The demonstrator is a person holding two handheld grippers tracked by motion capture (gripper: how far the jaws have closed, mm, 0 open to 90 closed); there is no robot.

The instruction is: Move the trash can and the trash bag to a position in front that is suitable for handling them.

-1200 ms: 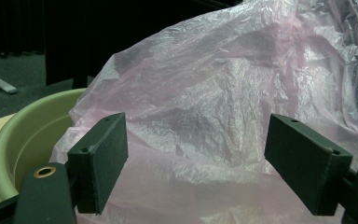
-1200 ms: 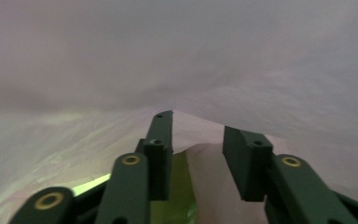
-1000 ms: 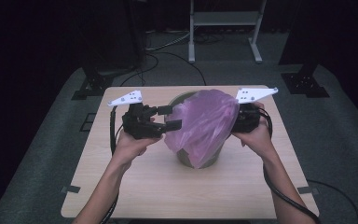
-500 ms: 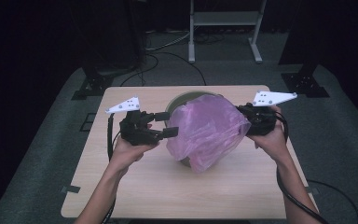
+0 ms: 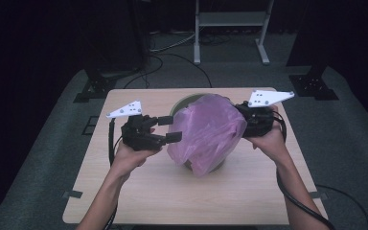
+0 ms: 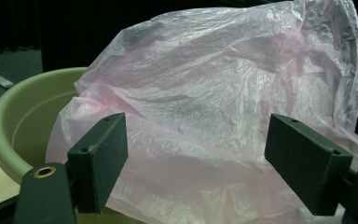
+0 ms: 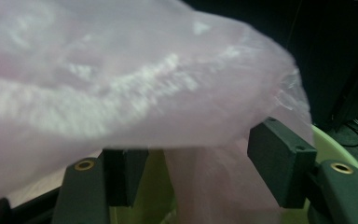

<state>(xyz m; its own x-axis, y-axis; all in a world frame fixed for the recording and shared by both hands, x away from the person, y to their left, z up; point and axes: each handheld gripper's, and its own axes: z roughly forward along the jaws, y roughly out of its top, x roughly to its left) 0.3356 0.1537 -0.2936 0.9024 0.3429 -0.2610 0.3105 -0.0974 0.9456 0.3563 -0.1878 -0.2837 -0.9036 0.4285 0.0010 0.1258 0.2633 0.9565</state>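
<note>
A pale green plastic pot (image 5: 182,101) stands in the middle of the wooden table (image 5: 139,191), and a thin pink plastic bag (image 5: 208,129) billows over its top and front. My left gripper (image 5: 170,128) hovers just left of the bag with its jaws wide apart. In the left gripper view the bag (image 6: 214,84) hangs ahead of the left gripper (image 6: 200,163), beside the pot's rim (image 6: 28,116). My right gripper (image 5: 243,119) sits at the bag's right edge. Its jaws have just been opening, and loose film of the bag (image 7: 121,84) hangs between them at the right gripper (image 7: 203,172), unpinched.
A white metal stand (image 5: 230,28) and dark equipment legs (image 5: 316,81) rise on the grey floor behind the table. Cables (image 5: 172,52) run across the floor there. A cable trails from each gripper along the person's forearms.
The right hand swung slightly outward and came back, and its jaws spread. The bag has slid off the pot's back left rim. The left gripper sank a little.
</note>
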